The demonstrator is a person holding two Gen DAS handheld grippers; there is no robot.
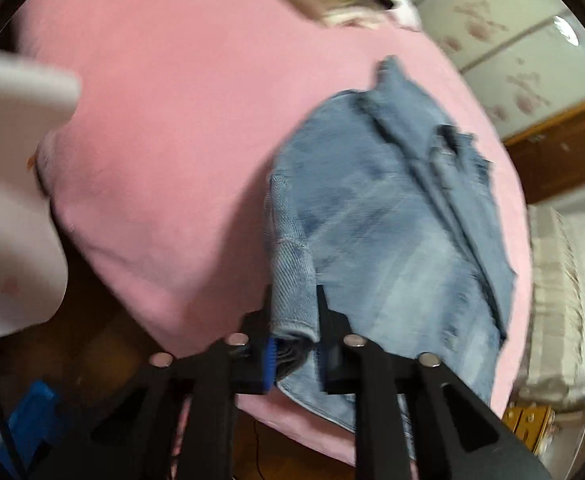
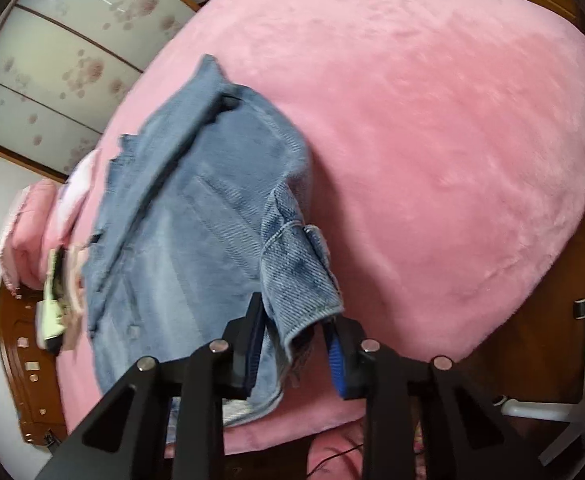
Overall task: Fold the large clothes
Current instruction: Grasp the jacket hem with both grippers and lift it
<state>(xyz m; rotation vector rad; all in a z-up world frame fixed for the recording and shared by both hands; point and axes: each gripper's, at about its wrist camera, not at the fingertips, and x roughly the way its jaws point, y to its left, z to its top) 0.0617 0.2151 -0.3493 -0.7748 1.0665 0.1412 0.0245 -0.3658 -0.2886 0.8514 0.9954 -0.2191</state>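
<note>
A blue denim garment [image 1: 388, 216] with a frayed hem lies spread on the pink plush bed cover [image 1: 164, 128]. My left gripper [image 1: 295, 320] is shut on a folded edge of its waistband, and the cloth bunches up between the black fingers [image 1: 332, 332]. In the right wrist view the same denim garment [image 2: 180, 216] shows a back pocket and a belt loop. My right gripper [image 2: 296, 332] is shut on the other waistband corner, which stands up between its blue-padded fingers [image 2: 252, 336]. The garment's far end rests on the bed cover [image 2: 432, 128].
A wardrobe with flowered doors [image 2: 60, 60] stands beyond the bed. Folded pink cloth [image 2: 28, 232] and a small pale-green and black item [image 2: 54, 300] lie at the bed's left. A white chair base [image 2: 572, 392] stands on the wooden floor. Pale cloth [image 1: 8, 184] and striped bedding [image 1: 564, 300] flank the bed.
</note>
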